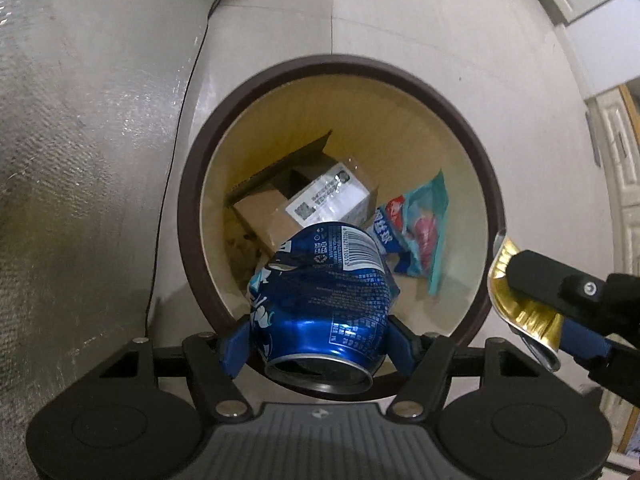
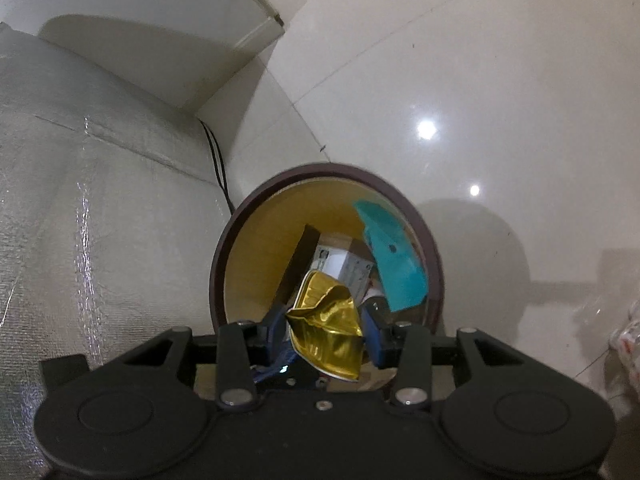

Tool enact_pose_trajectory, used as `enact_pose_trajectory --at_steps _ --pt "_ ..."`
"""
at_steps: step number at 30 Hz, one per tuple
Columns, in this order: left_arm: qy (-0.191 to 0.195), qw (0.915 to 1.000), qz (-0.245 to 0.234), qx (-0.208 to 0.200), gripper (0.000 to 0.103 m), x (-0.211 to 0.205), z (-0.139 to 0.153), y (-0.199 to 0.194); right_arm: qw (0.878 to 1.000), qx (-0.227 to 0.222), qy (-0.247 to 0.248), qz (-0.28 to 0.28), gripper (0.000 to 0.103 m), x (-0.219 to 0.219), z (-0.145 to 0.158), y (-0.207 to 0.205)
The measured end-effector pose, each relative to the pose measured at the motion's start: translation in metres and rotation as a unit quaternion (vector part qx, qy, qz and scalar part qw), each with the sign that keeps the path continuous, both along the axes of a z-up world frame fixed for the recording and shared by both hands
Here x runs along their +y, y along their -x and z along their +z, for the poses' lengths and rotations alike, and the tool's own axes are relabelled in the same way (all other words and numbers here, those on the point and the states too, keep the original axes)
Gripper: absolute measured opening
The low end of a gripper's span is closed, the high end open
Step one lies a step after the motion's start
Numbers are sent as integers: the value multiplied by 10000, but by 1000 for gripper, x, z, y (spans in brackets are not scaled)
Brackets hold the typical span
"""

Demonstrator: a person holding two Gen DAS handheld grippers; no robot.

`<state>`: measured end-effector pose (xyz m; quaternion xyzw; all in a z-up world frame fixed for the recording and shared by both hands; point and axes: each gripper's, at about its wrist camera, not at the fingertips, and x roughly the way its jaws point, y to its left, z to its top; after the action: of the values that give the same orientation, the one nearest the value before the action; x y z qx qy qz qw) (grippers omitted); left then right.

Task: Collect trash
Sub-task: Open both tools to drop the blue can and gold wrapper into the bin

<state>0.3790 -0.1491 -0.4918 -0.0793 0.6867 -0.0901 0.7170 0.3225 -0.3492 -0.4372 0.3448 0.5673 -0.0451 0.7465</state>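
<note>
My left gripper (image 1: 318,344) is shut on a crushed blue can (image 1: 320,300), held over the mouth of a round bin with a dark brown rim (image 1: 192,184). At the right edge of the left wrist view, my right gripper (image 1: 536,312) clamps a crumpled gold can (image 1: 504,280) beside the bin's rim. In the right wrist view, the right gripper (image 2: 326,334) is shut on that gold can (image 2: 326,332), above the bin's rim (image 2: 216,280). Inside the bin lie a cardboard box (image 1: 320,196) with a white label and a teal snack wrapper (image 1: 424,228).
The bin stands on a pale glossy tiled floor (image 2: 480,80). A silvery padded surface (image 1: 60,200) rises on the left, with a thin black cable (image 1: 176,120) running along its edge. White cabinet fronts (image 1: 624,168) stand at the right. Clear plastic packaging (image 2: 624,340) lies at the far right.
</note>
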Motion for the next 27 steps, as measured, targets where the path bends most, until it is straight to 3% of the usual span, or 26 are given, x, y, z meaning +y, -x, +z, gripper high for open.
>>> enact_pose_trajectory --at_steps 5,10,11,13,15,19,27 --pt "-233 9994 -209 -132 69 -6 -4 -2 9998 128 119 16 42 4 -13 -4" --pt "-67 9987 -504 18 70 -13 -6 -3 9999 161 26 2 42 3 -22 -8" --pt "-38 9982 -576 136 73 -15 -8 -3 9999 171 7 16 42 3 -24 -9" --pt "65 9976 -661 176 92 -16 -6 -3 9997 215 15 83 43 4 -28 -11" --pt "-91 9974 -709 78 100 -18 -1 -2 9995 289 102 96 44 2 -33 -13" --pt "-412 9956 -842 -54 100 -15 3 -3 9990 410 189 -6 49 -6 -43 -14" --pt "-640 9972 -386 -26 100 14 9 -6 9979 522 250 293 57 -1 -43 -17"
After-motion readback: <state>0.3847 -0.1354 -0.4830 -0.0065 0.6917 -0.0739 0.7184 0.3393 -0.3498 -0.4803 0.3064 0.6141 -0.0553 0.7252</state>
